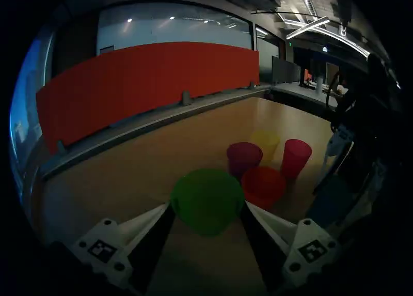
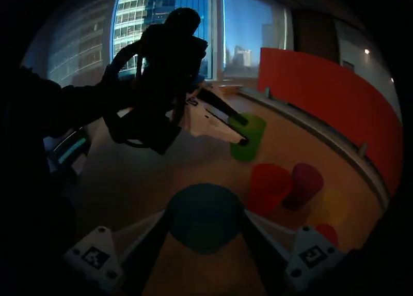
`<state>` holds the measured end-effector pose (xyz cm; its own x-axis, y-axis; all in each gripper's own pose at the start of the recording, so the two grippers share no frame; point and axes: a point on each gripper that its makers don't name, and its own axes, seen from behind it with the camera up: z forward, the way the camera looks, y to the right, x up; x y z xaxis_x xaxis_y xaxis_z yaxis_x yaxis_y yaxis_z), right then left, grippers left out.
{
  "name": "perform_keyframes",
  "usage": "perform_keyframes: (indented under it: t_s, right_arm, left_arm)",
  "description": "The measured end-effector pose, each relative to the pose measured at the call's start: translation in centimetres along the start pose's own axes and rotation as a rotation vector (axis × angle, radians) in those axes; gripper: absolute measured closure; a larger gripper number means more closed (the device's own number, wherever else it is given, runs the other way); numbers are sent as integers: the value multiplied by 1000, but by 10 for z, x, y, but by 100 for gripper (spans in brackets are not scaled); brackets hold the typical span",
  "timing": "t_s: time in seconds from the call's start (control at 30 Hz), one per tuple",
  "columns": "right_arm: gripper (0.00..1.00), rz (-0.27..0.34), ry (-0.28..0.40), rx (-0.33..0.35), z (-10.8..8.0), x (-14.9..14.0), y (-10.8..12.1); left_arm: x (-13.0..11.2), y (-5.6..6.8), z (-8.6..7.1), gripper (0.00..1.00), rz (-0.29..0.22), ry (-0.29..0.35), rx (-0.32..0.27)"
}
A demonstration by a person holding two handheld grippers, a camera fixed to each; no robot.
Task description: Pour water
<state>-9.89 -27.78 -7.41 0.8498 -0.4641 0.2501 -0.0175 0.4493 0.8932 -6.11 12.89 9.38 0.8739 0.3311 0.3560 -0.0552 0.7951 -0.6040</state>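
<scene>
Left claw (image 1: 206,207): clamped on the green cup (image 1: 207,198), one finger on each side. Cluster on the counter (image 1: 129,167) ahead of it and slightly right: maroon cup (image 1: 243,157), red cup (image 1: 262,186) nearest the claw, yellow cup (image 1: 265,140) farthest, pink cup (image 1: 296,156) rightmost.

Right claw (image 2: 205,213): clamped on the blue cup (image 2: 205,219). In the right gripper view, the green cup sits ahead and slightly right. The red and maroon cups touch, closer in on the right.

Can't tell if either held cup has water.
</scene>
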Motion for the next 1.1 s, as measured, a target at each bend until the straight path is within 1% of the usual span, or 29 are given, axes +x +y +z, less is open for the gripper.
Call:
perform_keyframes:
  t_s: [0.3,0.6,0.7,0.93,1.1]
  right_arm:
    - [9,36,66,-28,-15,20,4]
    - [8,40,117,-62,-32,34,10]
    - [8,45,134,-71,-36,38,11]
    - [8,51,186,-95,-49,51,11]
    - [8,58,229,-113,-57,62,12]
  left_arm:
    - [3,11,-22,15,-4,24,-22]
    - [4,26,-41,15,24,48,-40]
    - [9,31,-49,14,30,71,-47]
    - [26,41,-70,14,23,146,-59]
    - [39,45,-82,14,19,192,-59]
